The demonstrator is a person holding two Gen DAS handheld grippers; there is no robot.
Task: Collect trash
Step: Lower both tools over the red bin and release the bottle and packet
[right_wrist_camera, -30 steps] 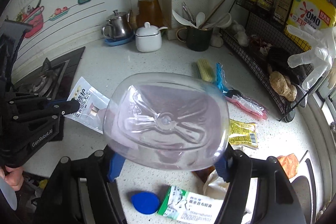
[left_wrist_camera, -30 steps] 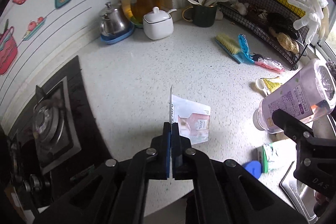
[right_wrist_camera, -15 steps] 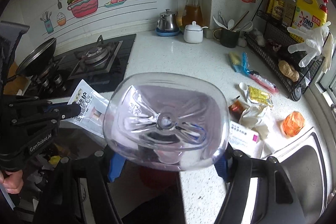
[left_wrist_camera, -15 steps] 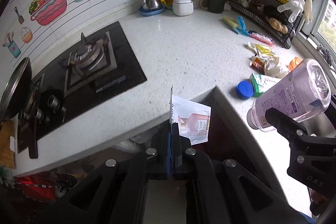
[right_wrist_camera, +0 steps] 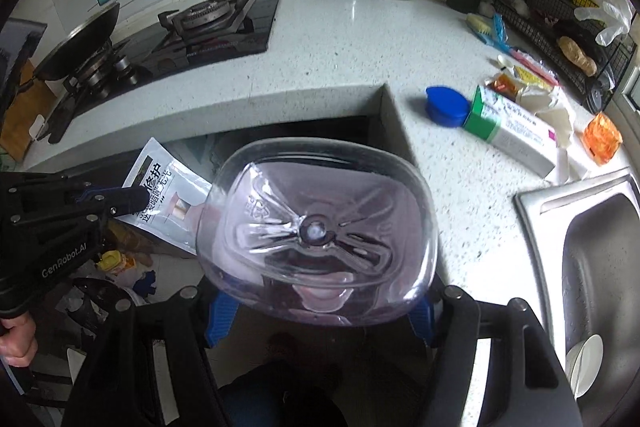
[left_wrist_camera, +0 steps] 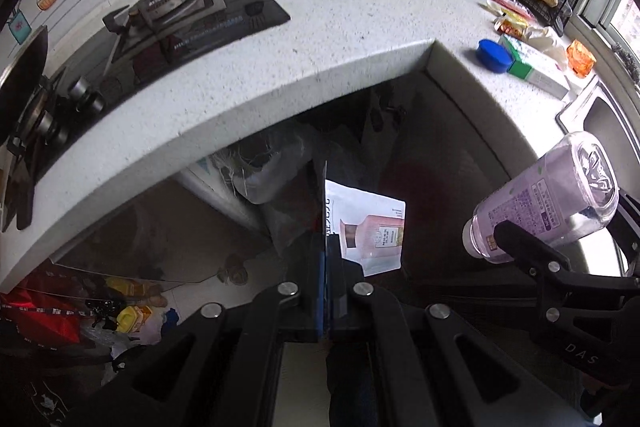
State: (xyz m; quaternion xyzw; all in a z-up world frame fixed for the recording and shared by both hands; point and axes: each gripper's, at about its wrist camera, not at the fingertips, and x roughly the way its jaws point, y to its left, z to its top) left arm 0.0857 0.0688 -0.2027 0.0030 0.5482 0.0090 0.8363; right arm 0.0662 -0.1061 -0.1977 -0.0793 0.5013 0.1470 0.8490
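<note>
Left gripper (left_wrist_camera: 325, 247) fingers pinched tight on the packet (left_wrist_camera: 370, 227), right gripper (right_wrist_camera: 320, 303) fingers clamping the clear bottle (right_wrist_camera: 316, 227), both held out past the desk (left_wrist_camera: 340, 39) edge, above the floor.

My left wrist camera looks steeply down its fingers, past the counter (left_wrist_camera: 328, 27) edge toward the floor. My right wrist camera faces likewise from just beside it, close behind a bottle (right_wrist_camera: 316, 231). Both share the counter, stove (left_wrist_camera: 176, 11) and sink (right_wrist_camera: 600, 259).
</note>
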